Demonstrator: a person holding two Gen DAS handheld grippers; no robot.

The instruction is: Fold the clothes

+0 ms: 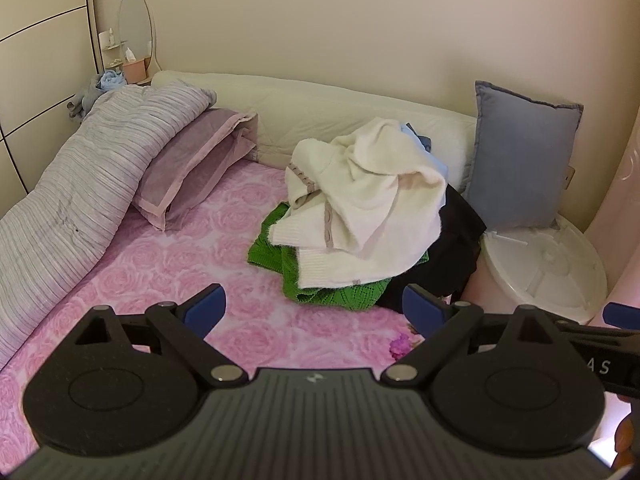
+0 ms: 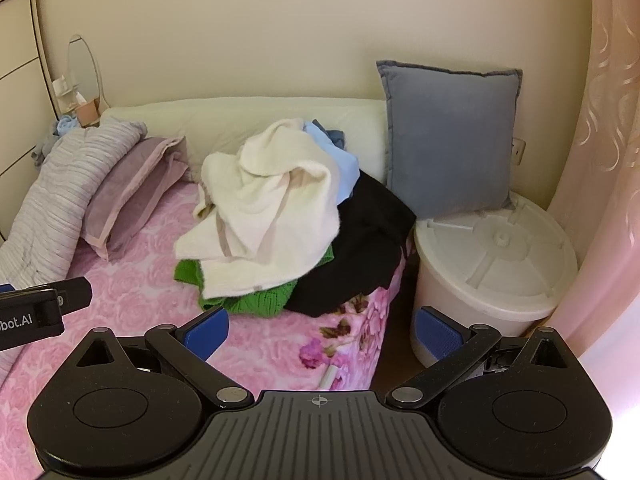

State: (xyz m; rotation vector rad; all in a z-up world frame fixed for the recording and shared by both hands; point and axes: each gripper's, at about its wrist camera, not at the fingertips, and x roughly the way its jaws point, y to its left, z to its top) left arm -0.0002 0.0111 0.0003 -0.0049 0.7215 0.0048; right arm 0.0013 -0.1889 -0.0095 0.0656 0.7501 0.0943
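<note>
The pile of clothes (image 1: 360, 216) sits heaped on the bed (image 1: 180, 280), toward its far corner, near the headboard cushion (image 1: 320, 108). On top lies a cream knitted cardigan (image 1: 360, 200), crumpled and draped over a green knit (image 1: 328, 292), with a black garment (image 2: 360, 252) slumped beside it and something pale blue (image 2: 340, 168) tucked behind. All of it looks soft, light and limp; nothing will keep its shape when lifted, and the knits will likely stretch and drag their neighbours along. The cardigan's lower hem, lying loose toward the camera, looks the best place to pinch. The left claw (image 1: 316, 312) and the right claw (image 2: 320, 328) both stand wide and empty, short of the pile. A blue cushion (image 1: 520, 160) leans on a white lidded bin (image 2: 492, 264) beside the bed.
</note>
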